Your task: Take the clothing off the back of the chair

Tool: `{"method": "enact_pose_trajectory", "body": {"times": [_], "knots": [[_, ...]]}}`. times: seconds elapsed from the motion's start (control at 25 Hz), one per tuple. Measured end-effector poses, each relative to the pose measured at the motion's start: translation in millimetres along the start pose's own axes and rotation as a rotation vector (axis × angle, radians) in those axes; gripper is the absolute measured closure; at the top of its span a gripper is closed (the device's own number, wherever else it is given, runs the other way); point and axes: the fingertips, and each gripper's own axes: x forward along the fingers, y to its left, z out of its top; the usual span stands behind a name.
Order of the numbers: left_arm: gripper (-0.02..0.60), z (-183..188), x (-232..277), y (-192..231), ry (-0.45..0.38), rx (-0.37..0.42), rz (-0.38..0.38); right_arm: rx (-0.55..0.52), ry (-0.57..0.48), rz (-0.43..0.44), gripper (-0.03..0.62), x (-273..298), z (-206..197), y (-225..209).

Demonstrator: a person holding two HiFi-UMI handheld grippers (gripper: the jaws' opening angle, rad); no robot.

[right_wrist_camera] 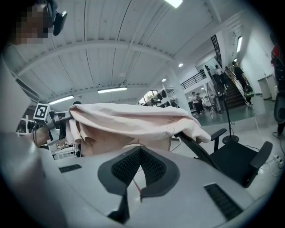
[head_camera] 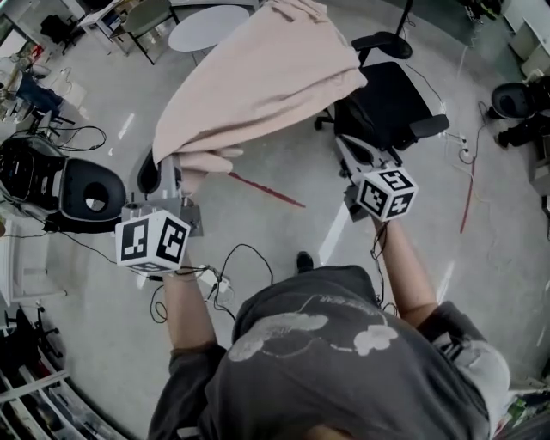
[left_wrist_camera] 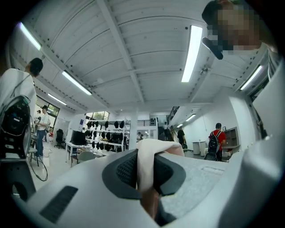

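A pale pink garment (head_camera: pixel 258 82) hangs from the top of a black office chair (head_camera: pixel 391 103) and stretches down to the left. My left gripper (head_camera: pixel 178 169) is shut on its lower fold, and in the left gripper view the cloth (left_wrist_camera: pixel 146 153) is pinched between the dark pads. My right gripper (head_camera: pixel 344 148) hovers beside the chair's near side with nothing in it, its jaws meeting at the tips (right_wrist_camera: pixel 140 150). In the right gripper view the garment (right_wrist_camera: pixel 129 122) spreads just ahead, with the chair's seat and armrests (right_wrist_camera: pixel 234 160) to the right.
A black stool-like seat (head_camera: pixel 90 196) stands on the floor at left and a round grey table (head_camera: pixel 206 26) stands behind the garment. Cables (head_camera: pixel 245 258) trail across the floor near my feet. Another black chair (head_camera: pixel 516 99) is at far right. People stand far off (left_wrist_camera: pixel 217 140).
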Motion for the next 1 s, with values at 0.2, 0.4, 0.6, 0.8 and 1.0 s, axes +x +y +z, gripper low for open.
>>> {"method": "enact_pose_trajectory", "body": {"times": [0.2, 0.4, 0.6, 0.8, 1.0], "knots": [[0.569, 13, -73, 0, 0.002, 0.033, -0.019, -0.009, -0.005, 0.013, 0.602, -19, -7, 55], [0.569, 33, -137, 6, -0.024, 0.009, -0.041, -0.009, -0.023, 0.009, 0.602, -46, -19, 112], [0.569, 38, -188, 1, -0.017, 0.013, -0.086, -0.015, -0.032, -0.015, 0.602, -85, -35, 156], [0.569, 48, -224, -3, -0.042, -0.008, -0.111, -0.012, -0.032, -0.047, 0.602, -116, -46, 177], [0.569, 76, -280, 14, -0.133, -0.061, -0.090, -0.014, -0.017, -0.054, 0.602, -135, -66, 204]]}}
